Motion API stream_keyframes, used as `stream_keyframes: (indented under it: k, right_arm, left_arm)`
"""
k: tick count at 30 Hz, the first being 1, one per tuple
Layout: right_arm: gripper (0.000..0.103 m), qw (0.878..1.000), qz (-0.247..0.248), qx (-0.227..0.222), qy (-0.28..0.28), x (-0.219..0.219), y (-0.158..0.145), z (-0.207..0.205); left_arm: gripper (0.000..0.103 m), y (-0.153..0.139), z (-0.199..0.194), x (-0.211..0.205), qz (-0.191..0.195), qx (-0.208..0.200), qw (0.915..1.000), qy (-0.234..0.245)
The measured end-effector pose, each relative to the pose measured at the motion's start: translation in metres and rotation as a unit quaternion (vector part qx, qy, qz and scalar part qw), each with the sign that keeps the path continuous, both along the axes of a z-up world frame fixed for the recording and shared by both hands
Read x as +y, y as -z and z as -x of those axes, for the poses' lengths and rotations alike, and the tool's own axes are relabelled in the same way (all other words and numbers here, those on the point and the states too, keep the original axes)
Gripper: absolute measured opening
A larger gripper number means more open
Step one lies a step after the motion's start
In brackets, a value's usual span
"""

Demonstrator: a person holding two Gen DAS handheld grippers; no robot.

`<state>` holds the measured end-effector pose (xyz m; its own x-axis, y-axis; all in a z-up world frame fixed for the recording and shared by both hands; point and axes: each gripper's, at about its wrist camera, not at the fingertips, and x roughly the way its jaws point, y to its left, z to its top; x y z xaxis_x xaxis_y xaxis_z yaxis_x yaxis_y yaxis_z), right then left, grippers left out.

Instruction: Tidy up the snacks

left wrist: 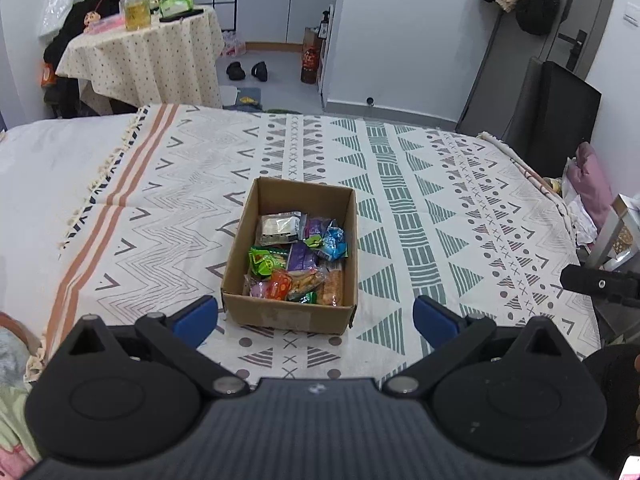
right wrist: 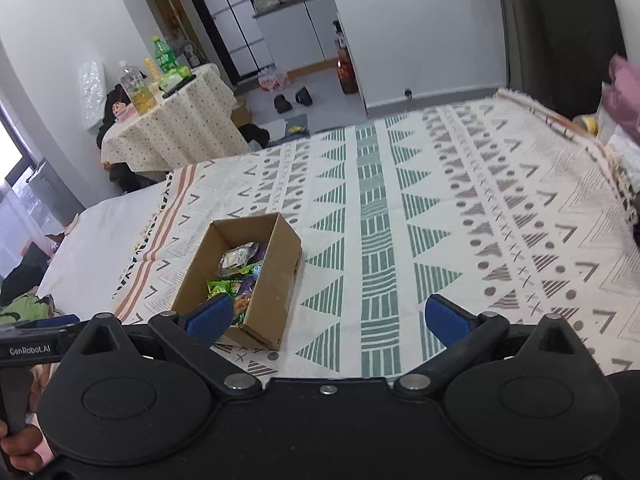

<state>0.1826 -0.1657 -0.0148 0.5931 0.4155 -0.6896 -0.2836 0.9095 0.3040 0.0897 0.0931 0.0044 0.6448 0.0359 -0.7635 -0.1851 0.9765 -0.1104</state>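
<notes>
An open cardboard box (left wrist: 288, 316) stands on the patterned bed cover (left wrist: 420, 208). Several wrapped snacks (left wrist: 298, 258) lie inside it: silver, purple, blue, green and orange packets. My left gripper (left wrist: 316, 320) is open and empty, held just in front of the box's near wall. In the right wrist view the box (right wrist: 272, 280) sits to the left with the snacks (right wrist: 236, 272) showing inside. My right gripper (right wrist: 330, 316) is open and empty, to the right of the box above the cover (right wrist: 440, 200).
A small table with a dotted cloth (left wrist: 140, 52) holds bottles at the far left. Shoes (left wrist: 246, 70) lie on the floor beyond the bed. A dark panel (left wrist: 560, 112) and clothes (left wrist: 592, 184) are at the right edge. The right gripper's body (left wrist: 600, 284) shows at right.
</notes>
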Motion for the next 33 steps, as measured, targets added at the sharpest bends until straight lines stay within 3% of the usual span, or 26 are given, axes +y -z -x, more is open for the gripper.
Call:
stream_keyframes:
  k: [4, 33]
  right_arm:
    - [0.103, 1.000, 0.006, -0.012, 0.002, -0.003, -0.001, 0.016]
    - [0.103, 0.996, 0.013, -0.086, -0.009, -0.009, -0.039, 0.096]
  left_arm:
    - [0.103, -0.004, 0.012, -0.010, -0.019, -0.013, 0.9997, 0.006]
    - [0.103, -0.039, 0.087, -0.033, -0.018, -0.078, 0.9968, 0.010]
